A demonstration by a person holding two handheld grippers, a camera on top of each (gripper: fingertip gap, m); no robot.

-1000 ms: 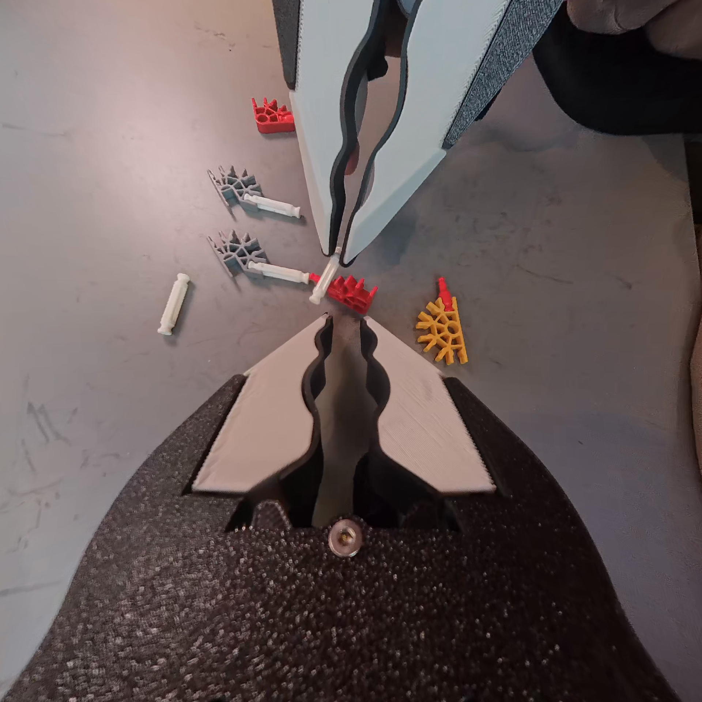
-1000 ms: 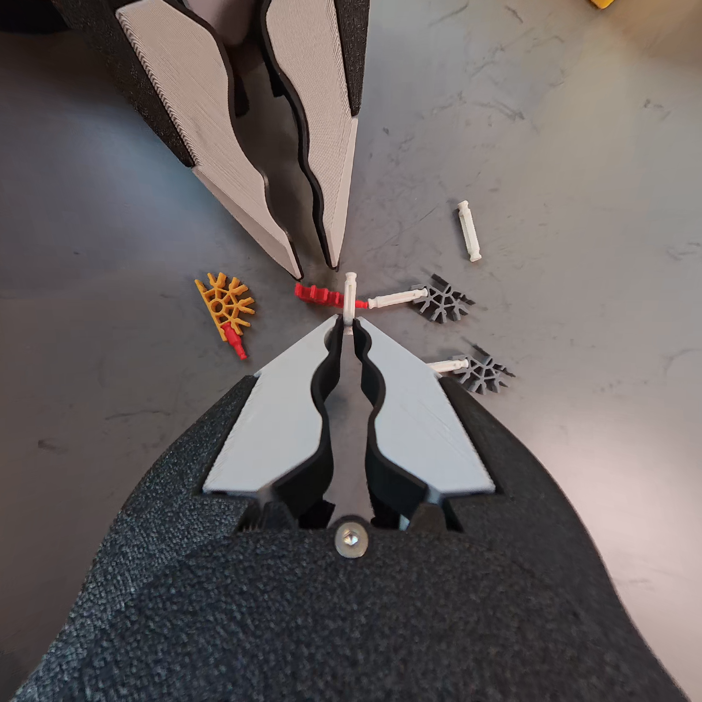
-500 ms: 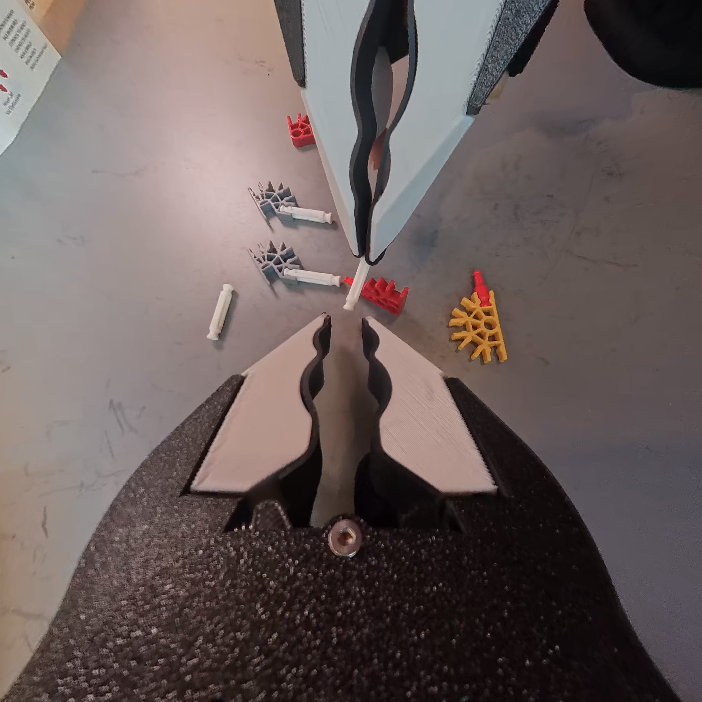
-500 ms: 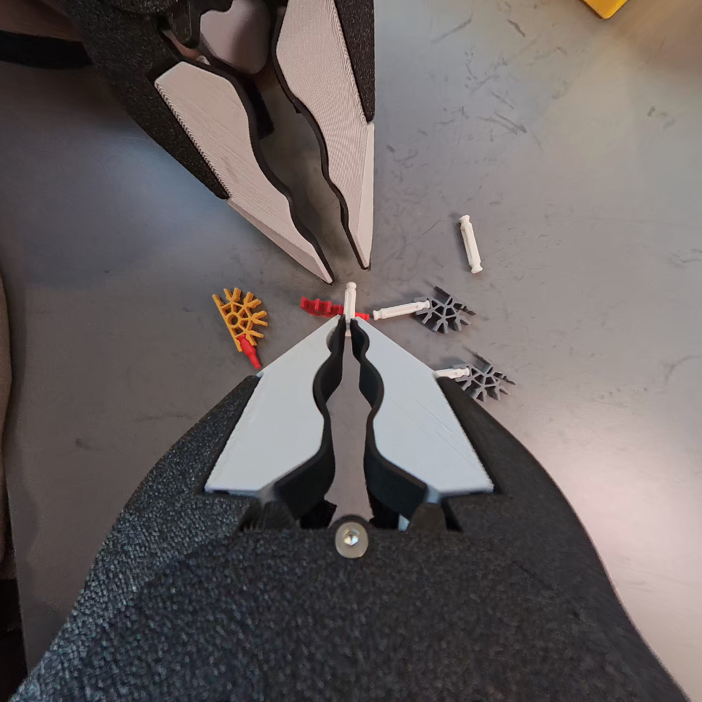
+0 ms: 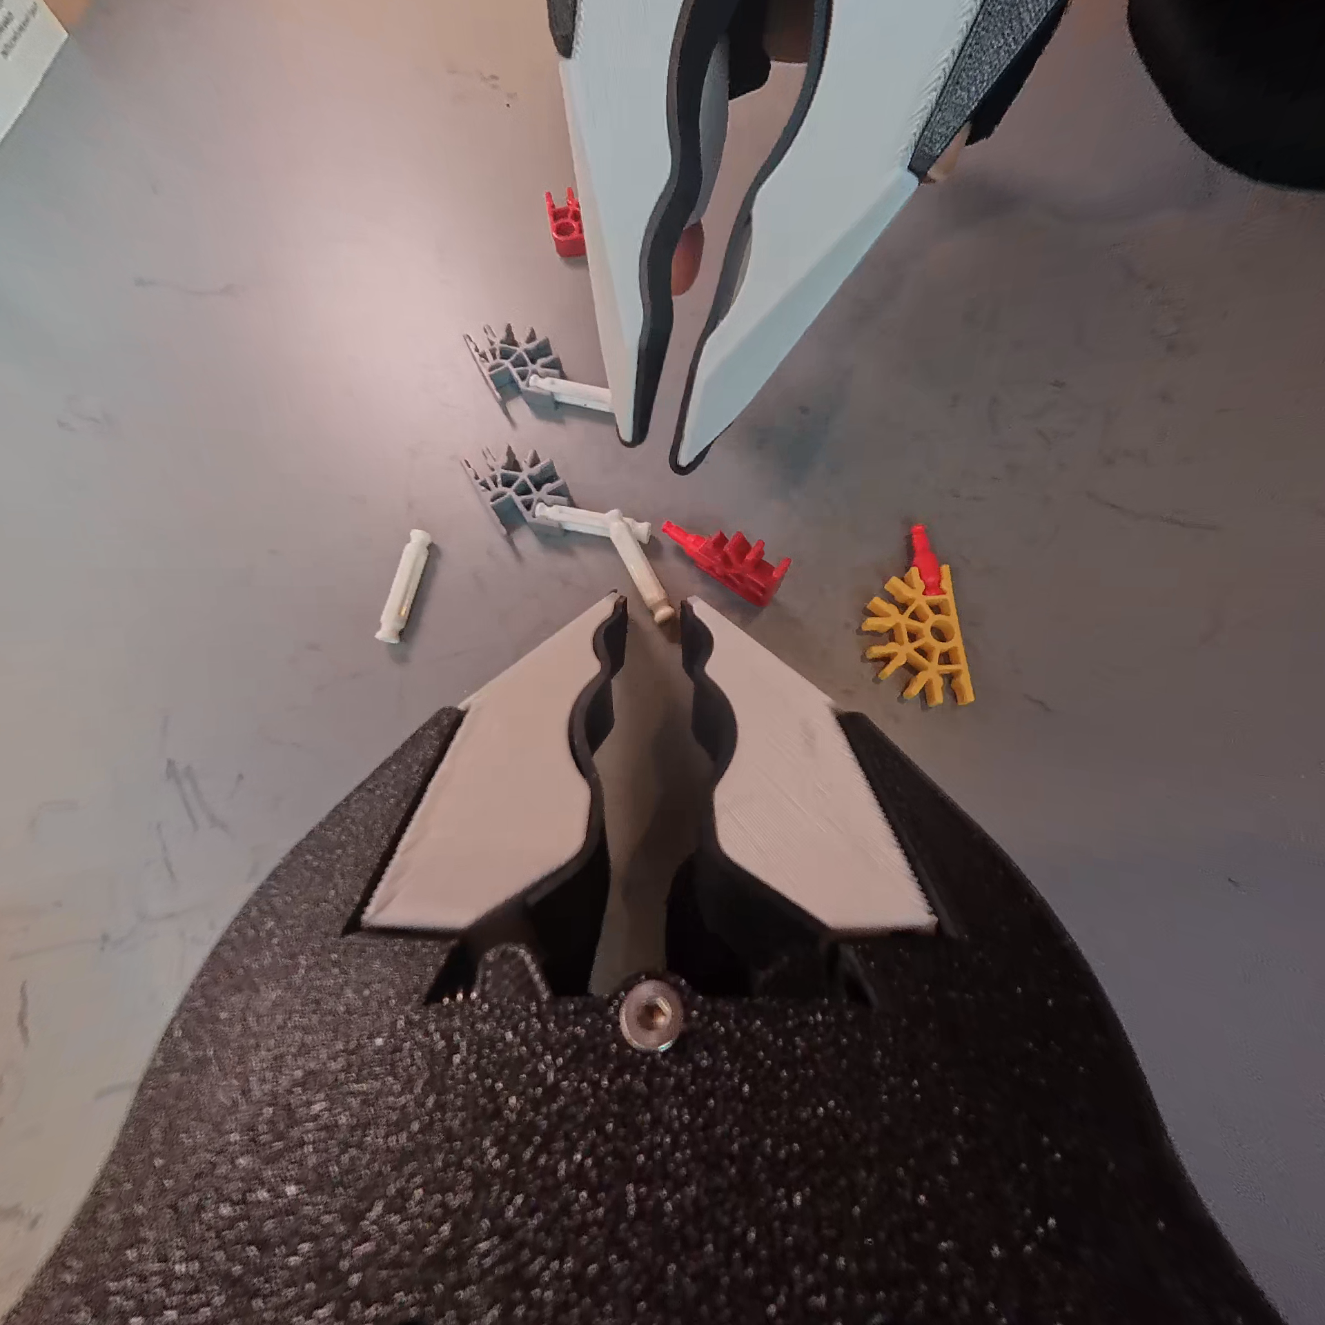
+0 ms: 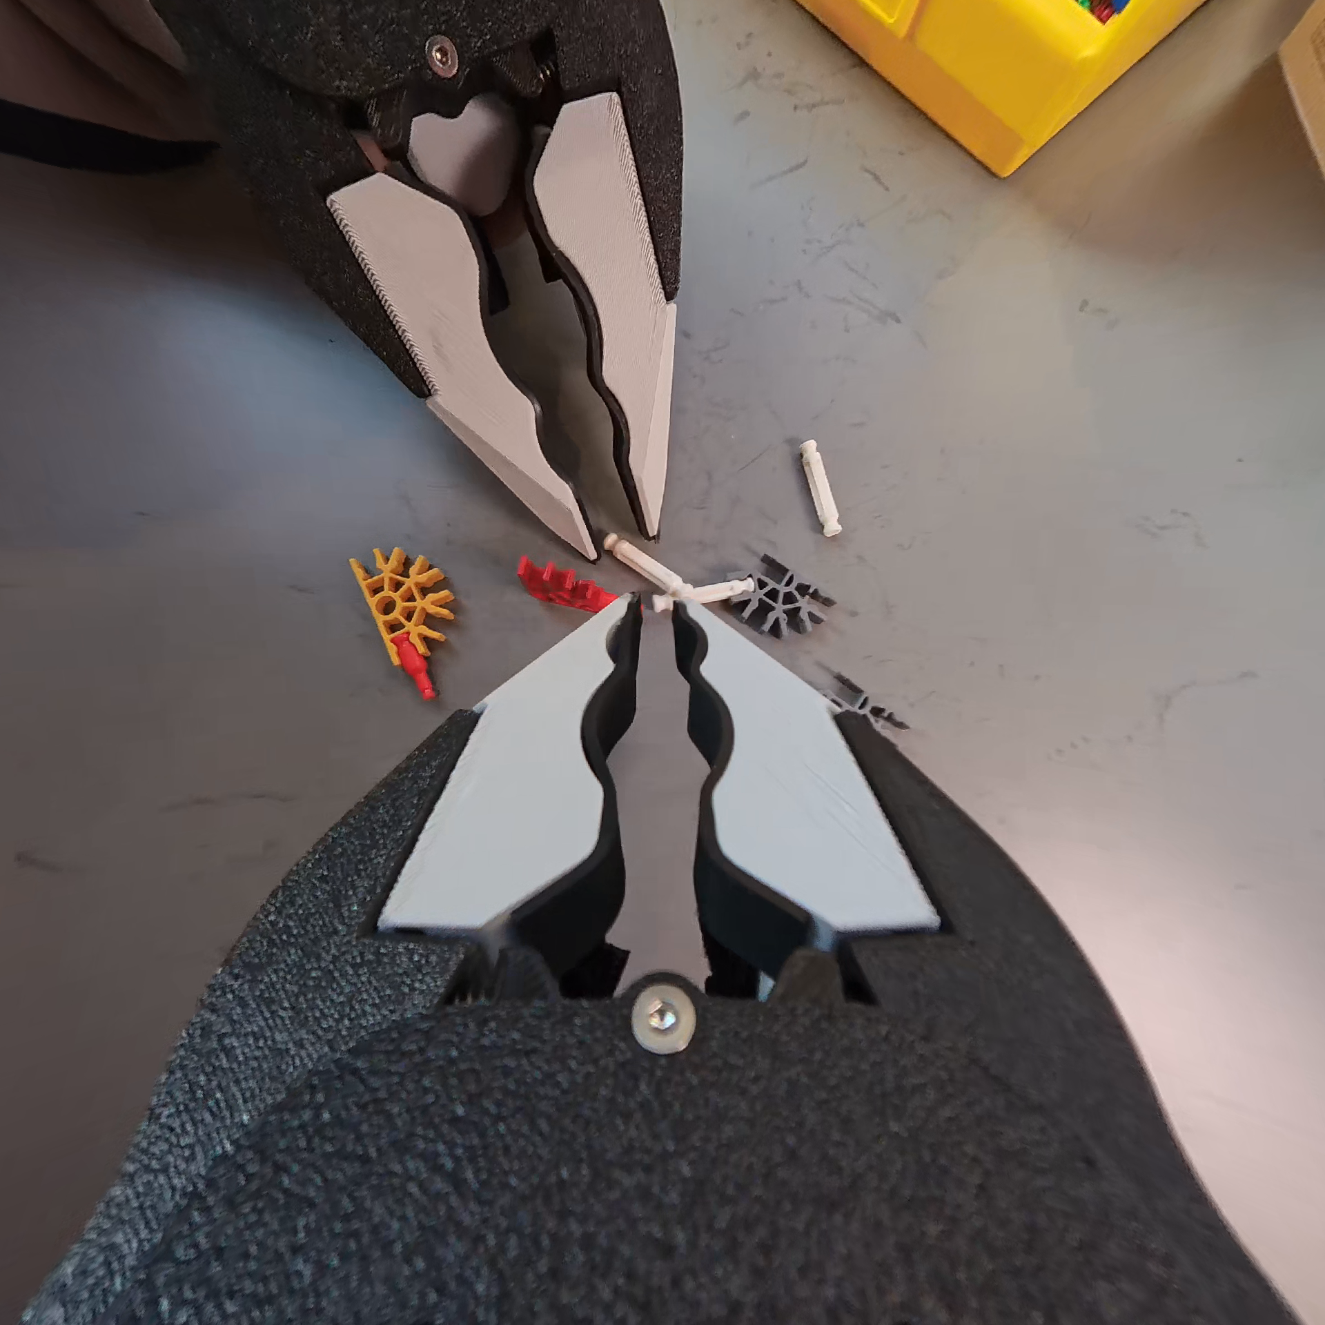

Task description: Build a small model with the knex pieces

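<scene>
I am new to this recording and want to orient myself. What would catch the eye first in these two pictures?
First, the two grippers point tip to tip over a grey table: the left gripper and the right gripper, both open and empty. Between them lies a loose white rod, beside a red connector and a grey connector. A yellow connector sits apart, and a yellow bin stands at a far corner of the right wrist view.

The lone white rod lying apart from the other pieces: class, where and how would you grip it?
Grip the lone white rod across its plain middle shaft, coming straight down from above with the gripper fingers either side of its long axis. It lies flat on the grey table, touching nothing, and its flanged ends are narrower, poorer holds.
</scene>
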